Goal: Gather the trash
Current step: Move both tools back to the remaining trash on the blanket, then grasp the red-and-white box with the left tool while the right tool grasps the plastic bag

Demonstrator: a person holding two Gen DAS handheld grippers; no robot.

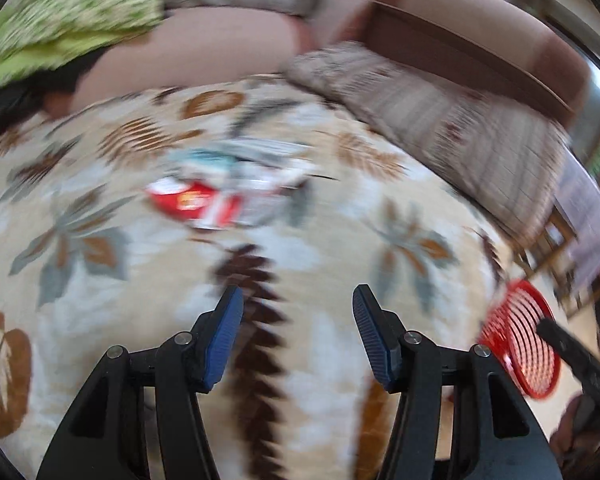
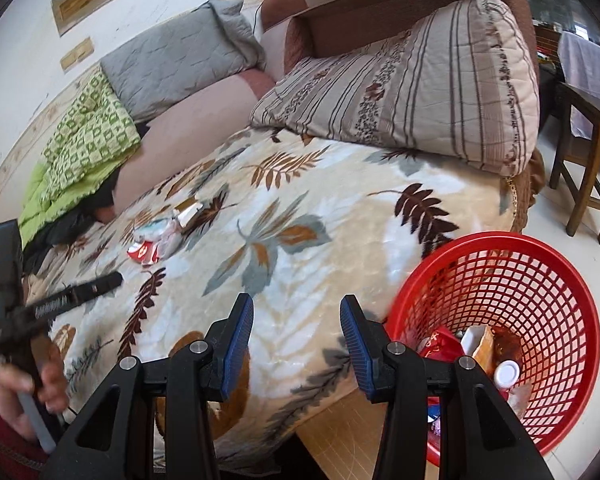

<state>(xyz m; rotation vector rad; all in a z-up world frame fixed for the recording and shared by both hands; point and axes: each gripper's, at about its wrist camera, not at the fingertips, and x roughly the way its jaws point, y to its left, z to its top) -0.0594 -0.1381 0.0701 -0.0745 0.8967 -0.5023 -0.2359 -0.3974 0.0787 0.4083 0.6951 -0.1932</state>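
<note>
Trash wrappers (image 2: 162, 236), red and silver, crumpled in a small heap on the leaf-patterned blanket (image 2: 300, 208) of the bed, well apart from the striped pillow (image 2: 412, 92) at the bed's head. Red mesh basket (image 2: 540, 280), on the floor just beside the blanket's edge, holding a bottle and packets. Left tongs (image 1: 298, 332) and right tongs (image 2: 297, 336): jaws spread, empty, both above the blanket.

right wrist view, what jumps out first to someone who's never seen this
The red mesh basket at the lower right, beside the bed's edge, already holds wrappers and a white cap. Then the small heap of wrappers lying on the leaf-patterned blanket, left of centre. The right gripper stands open and empty in front.
</note>
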